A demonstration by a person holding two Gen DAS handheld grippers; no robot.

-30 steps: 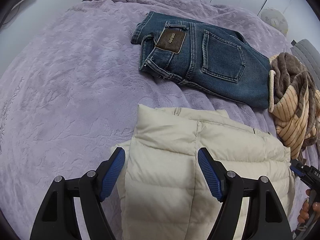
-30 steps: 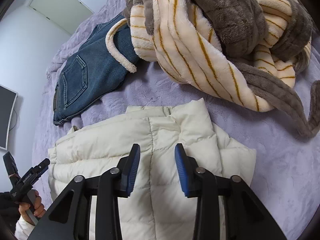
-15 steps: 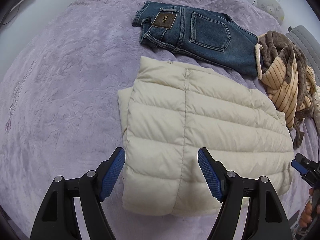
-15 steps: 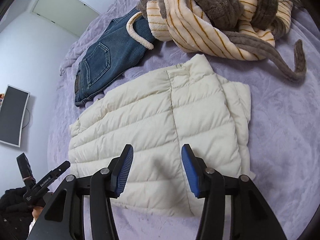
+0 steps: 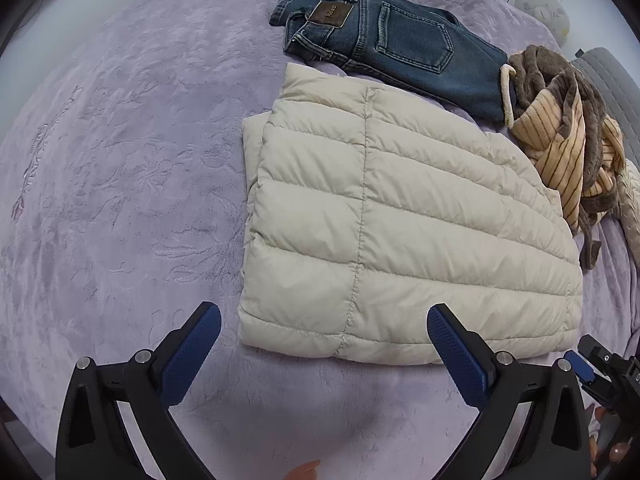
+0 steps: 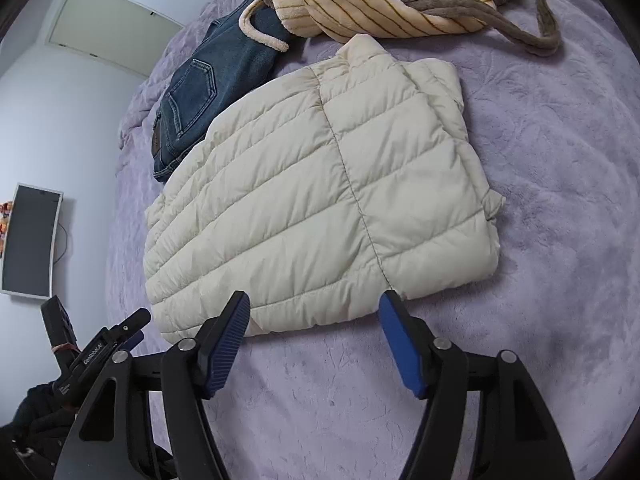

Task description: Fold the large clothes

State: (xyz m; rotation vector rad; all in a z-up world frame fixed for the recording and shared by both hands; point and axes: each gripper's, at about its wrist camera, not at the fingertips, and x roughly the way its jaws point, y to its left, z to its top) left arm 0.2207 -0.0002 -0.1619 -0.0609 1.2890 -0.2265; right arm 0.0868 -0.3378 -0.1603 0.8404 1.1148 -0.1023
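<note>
A cream quilted puffer jacket (image 5: 400, 216) lies folded into a flat rectangle on the purple bedspread (image 5: 120, 184). It also shows in the right wrist view (image 6: 320, 192). My left gripper (image 5: 324, 340) is open and empty, held just short of the jacket's near edge. My right gripper (image 6: 314, 320) is open and empty, its fingertips at the jacket's near edge. The right gripper (image 5: 600, 368) shows at the lower right of the left wrist view, and the left gripper (image 6: 100, 344) at the lower left of the right wrist view.
Folded blue jeans (image 5: 392, 44) lie beyond the jacket. A crumpled brown and cream striped fleece robe (image 5: 568, 136) lies to the right of it, with its belt (image 6: 520, 20) trailing on the bedspread. A monitor (image 6: 30, 240) hangs on the wall.
Both grippers have pulled back from over the jacket toward its near edge, and the whole folded jacket has come into view. The right gripper's jaws have opened wider.
</note>
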